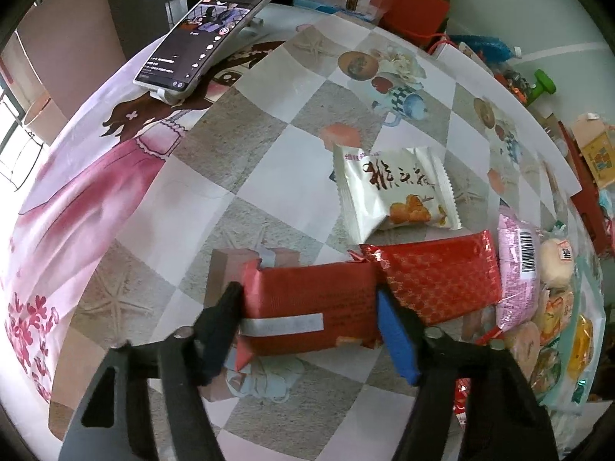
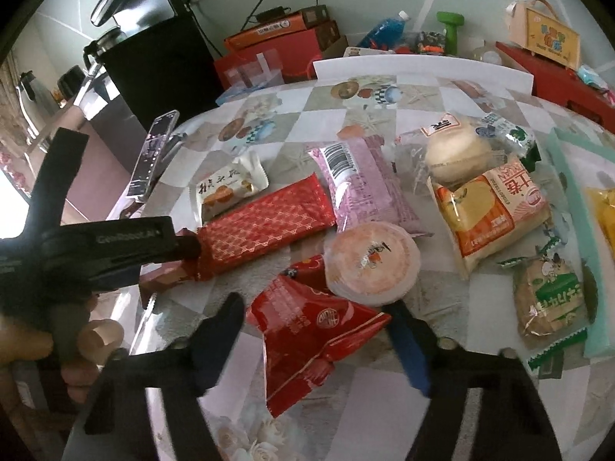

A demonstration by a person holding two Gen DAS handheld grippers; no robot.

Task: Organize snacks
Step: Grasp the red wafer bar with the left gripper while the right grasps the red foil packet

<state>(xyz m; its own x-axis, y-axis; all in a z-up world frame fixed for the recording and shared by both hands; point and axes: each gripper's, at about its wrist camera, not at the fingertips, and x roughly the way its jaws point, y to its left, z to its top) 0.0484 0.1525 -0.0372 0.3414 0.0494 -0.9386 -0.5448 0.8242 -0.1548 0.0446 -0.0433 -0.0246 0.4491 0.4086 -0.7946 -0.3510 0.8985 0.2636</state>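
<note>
on the checked, picture-printed tablecloth (image 1: 269, 146) seen from the left wrist, the left gripper (image 1: 309, 307) points steeply down over a flat matte-red foil snack packet with a silver tape strip (image 1: 307, 303). the packet lies crosswise between the jaws, its long axis running from the black left fingertip (image 1: 226, 307) to the blue-padded right fingertip (image 1: 392, 330), and both appear to press on its short ends, so the jaws stand partly closed on it. touching its right end lies a longer glossy red packet with a gold lattice print (image 1: 442, 276), angled up to the right; beyond that a white pouch with brown lettering (image 1: 392, 188), and at the right edge a pink wrapper with a barcode (image 1: 515, 269). a phone on a stand (image 1: 207, 34) is well apart, far across the table.

over the same table from the right wrist, the right gripper (image 2: 315, 330) tilts down on a crumpled bright-red pouch with a round emblem (image 2: 311, 330). the pouch lies directly ahead between the half-closed jaws, its long axis roughly along the pointing line, one corner touching the blue right fingertip (image 2: 407, 349); whether the dark left fingertip (image 2: 223, 326) meets it cannot be told, so the grip is unsure. just behind it a round pale-orange cake in clear wrap (image 2: 369, 261) rests on its far end, so any lift will likely drag that. at far left the other gripper is seen with a hand (image 2: 46, 330) on it. each hand is nearest its own packet.
</note>
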